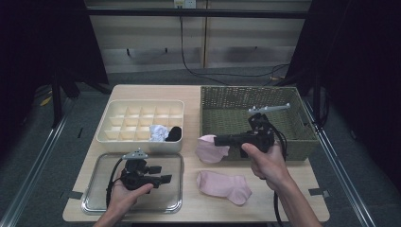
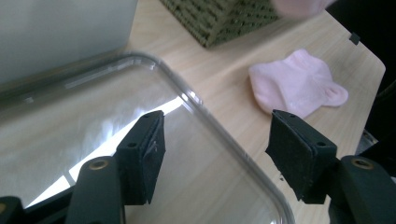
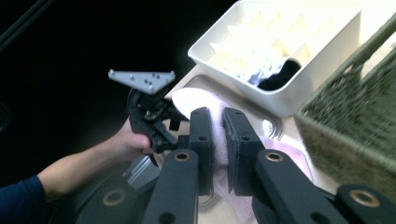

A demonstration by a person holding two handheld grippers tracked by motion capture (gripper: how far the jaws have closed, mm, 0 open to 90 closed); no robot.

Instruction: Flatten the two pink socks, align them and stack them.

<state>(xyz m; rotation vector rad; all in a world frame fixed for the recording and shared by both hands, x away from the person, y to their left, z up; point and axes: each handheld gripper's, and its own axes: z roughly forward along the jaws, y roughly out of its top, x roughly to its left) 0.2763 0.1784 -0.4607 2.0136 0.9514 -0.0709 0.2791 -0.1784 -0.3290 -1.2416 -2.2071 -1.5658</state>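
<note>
Right gripper [image 1: 209,140] is clamping 1 pink sock [image 1: 208,149] just left of the wicker basket [image 1: 302,132]. Left gripper [image 1: 165,174], jaws wide and holding nothing, is hovering over the steel tray [image 1: 94,196], farther left of the basket.

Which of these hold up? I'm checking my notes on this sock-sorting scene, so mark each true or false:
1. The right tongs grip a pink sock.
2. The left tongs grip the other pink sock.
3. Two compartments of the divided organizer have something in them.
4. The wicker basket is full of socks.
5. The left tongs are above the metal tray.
1. True: the right tongs pinch a pink sock.
2. False: the left tongs are open, and the other pink sock lies flat on the table.
3. True: the divided organizer holds a white item and a black one, in neighbouring compartments.
4. False: no socks show in the wicker basket.
5. True: they are above the metal tray.
</note>
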